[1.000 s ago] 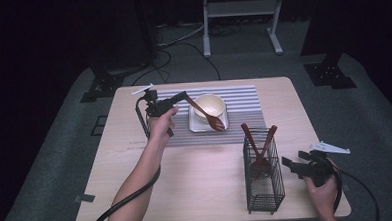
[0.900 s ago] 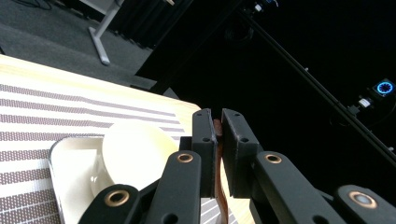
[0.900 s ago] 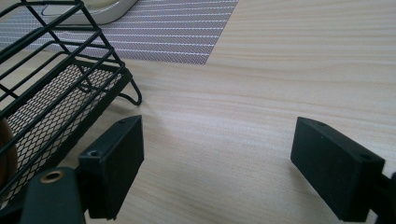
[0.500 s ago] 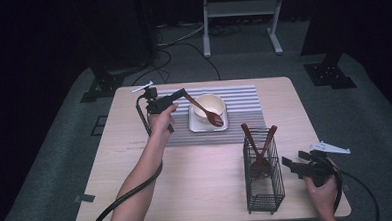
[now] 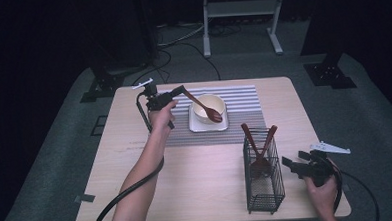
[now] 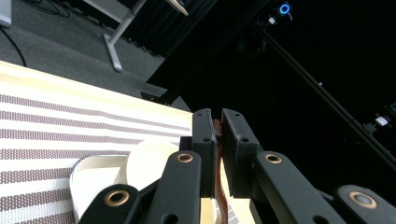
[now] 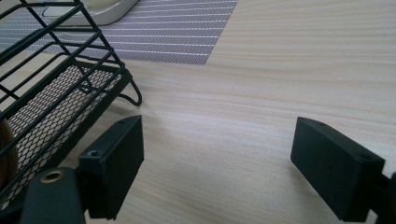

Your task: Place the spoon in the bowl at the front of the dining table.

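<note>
My left claw (image 5: pixel 183 90) sits at the far-left part of the worktop (image 5: pixel 152 177), over the left edge of the striped placemat (image 5: pixel 243 98). It's clamped on the handle of a dark red spoon (image 5: pixel 206 106). In the left gripper view the jaws stand nearly together with a thin strip of the reddish handle (image 6: pixel 218 158) pinched between them. The spoon slants down to the right from the claw, and its head is over the cream bowl (image 5: pixel 210 108); can't tell if it touches the bowl's inside. The bowl sits on a pale square plate (image 5: pixel 194 126), which lies on the placemat.

My right claw (image 5: pixel 288 163) is at the near-right of the worktop, just to the right of the black wire basket (image 5: pixel 263 182), jaws pointing left toward it. Jaws spread wide, nothing between them. The right gripper view shows bare wood grain in the gap, with the basket's (image 7: pixel 56 88) corner and foot just beyond the left jaw, not touching it.

The basket stands upright in the near-right area, apart from the placemat. It holds more dark red utensils (image 5: pixel 258 143), handles sticking up above the rim and leaning across each other.

My left hand (image 5: pixel 160 117) and right hand (image 5: pixel 321 185) each grip their tool from the near side. A black cable (image 5: pixel 123 201) runs along my left forearm.
</note>
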### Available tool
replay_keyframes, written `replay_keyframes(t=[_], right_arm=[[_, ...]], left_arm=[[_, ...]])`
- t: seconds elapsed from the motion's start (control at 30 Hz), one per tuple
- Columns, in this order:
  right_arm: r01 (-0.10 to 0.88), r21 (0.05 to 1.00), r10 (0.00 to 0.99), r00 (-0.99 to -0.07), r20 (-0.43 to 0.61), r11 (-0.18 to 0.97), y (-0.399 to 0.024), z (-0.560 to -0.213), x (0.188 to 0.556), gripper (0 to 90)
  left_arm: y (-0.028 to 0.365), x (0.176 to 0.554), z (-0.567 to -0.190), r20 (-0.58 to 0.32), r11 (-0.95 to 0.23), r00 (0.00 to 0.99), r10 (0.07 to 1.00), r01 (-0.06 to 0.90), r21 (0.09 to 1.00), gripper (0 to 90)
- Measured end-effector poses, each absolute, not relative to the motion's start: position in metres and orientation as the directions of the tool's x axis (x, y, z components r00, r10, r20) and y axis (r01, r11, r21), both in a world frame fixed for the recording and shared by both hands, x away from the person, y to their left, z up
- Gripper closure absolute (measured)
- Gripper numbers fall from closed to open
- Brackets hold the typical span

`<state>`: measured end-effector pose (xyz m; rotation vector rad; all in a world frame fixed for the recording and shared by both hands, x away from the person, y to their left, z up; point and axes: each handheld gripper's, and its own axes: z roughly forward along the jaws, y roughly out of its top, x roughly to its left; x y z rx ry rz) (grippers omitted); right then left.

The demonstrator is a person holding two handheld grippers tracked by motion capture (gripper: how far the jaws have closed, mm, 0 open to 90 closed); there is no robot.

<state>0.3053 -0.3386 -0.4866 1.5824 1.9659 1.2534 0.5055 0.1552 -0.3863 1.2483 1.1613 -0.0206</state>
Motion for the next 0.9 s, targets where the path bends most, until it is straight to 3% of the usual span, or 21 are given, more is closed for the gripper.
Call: replay_keyframes(t=[0.9], right_arm=[[0.624, 0.781, 0.904, -0.331, 0.27, -0.005, -0.339, -0.487, 0.305, 16.1]], left_arm=[[0.159, 0.521, -0.38, -0.698, 0.427, 0.45, 0.557, 0.565, 0.706, 84.3]])
